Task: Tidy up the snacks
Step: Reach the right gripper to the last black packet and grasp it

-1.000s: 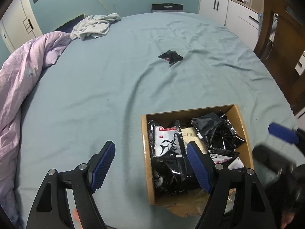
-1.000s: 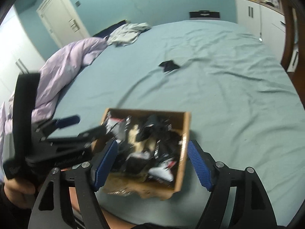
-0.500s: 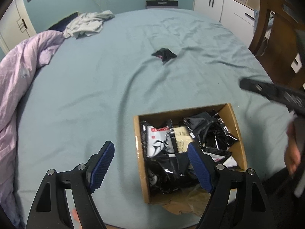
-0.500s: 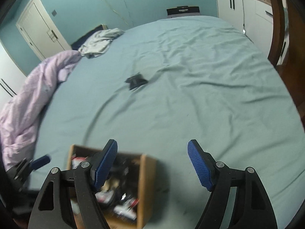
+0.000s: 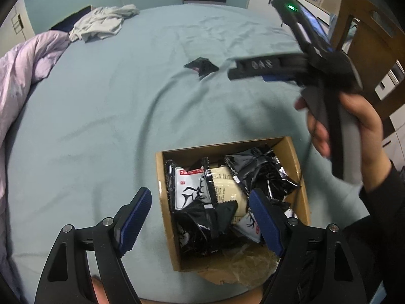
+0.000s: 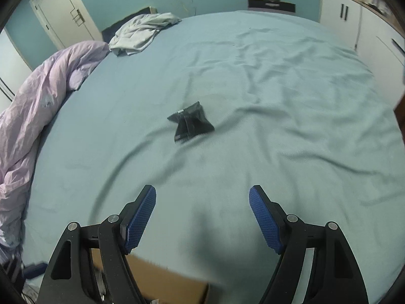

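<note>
A cardboard box (image 5: 293,152) sits on the blue-green bed sheet, holding several black and white snack packets (image 5: 192,190). One loose black snack packet (image 5: 201,66) lies farther out on the sheet; it shows in the right wrist view (image 6: 190,122) ahead of my right gripper. My left gripper (image 5: 200,215) is open and empty, hovering over the box's left half. My right gripper (image 6: 202,215) is open and empty above the sheet beyond the box; it shows in the left wrist view (image 5: 255,69) close to the loose packet. The box edge (image 6: 167,283) is just below it.
A purple duvet (image 6: 33,101) is bunched along the left side. A grey cloth (image 6: 141,33) lies at the far left corner. A wooden chair (image 5: 367,38) and white cabinets (image 6: 354,22) stand to the right of the bed. A door (image 6: 60,12) is at the back left.
My right gripper has risen from over the box and moved forward toward the loose black packet. My left gripper has stayed near the box, open.
</note>
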`<state>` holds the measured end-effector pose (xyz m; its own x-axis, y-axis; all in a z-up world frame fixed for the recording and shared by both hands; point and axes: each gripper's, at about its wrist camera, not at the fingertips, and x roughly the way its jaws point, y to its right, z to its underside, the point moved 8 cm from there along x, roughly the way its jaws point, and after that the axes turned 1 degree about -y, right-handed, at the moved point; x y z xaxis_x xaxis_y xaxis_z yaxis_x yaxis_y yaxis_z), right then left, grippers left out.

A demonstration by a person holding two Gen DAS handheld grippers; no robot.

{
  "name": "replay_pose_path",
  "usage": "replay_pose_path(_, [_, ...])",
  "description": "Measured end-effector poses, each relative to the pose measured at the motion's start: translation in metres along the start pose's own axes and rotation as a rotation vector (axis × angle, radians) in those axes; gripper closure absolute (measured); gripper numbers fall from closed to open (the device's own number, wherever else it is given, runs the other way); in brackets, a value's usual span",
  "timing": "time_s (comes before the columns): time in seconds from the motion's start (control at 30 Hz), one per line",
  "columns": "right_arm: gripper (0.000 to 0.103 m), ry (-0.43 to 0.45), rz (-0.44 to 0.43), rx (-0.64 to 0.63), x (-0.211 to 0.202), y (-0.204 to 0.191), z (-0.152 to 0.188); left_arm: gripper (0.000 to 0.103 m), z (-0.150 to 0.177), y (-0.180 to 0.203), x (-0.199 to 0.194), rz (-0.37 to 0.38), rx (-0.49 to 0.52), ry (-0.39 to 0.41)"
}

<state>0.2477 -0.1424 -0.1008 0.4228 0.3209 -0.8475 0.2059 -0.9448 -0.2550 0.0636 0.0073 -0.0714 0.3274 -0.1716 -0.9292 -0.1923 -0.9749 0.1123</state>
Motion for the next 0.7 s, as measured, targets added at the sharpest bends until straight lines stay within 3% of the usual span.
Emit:
replay_pose_path(0.33, [0.027,-0.012,-0.026,0.03,0.087,-0.001,-0.061,0.022,0.003,-0.01,0.028,0.054,-0.06,-0.106])
replay_pose_path(0.47, [0.027,-0.002,0.039,-0.052,0.114,-0.006,-0.073,0.022,0.001,-0.012,0.033,0.047,-0.065,-0.116])
replay_pose_path(0.63, [0.027,0.023,0.038,-0.076,0.133,-0.016,-0.079,0.022,-0.002,-0.012,0.035,0.062,-0.08,-0.123])
replay_pose_path(0.7, [0.033,0.039,0.057,-0.083,0.137,-0.018,-0.079,0.022,-0.003,-0.015,0.036,0.06,-0.082,-0.124])
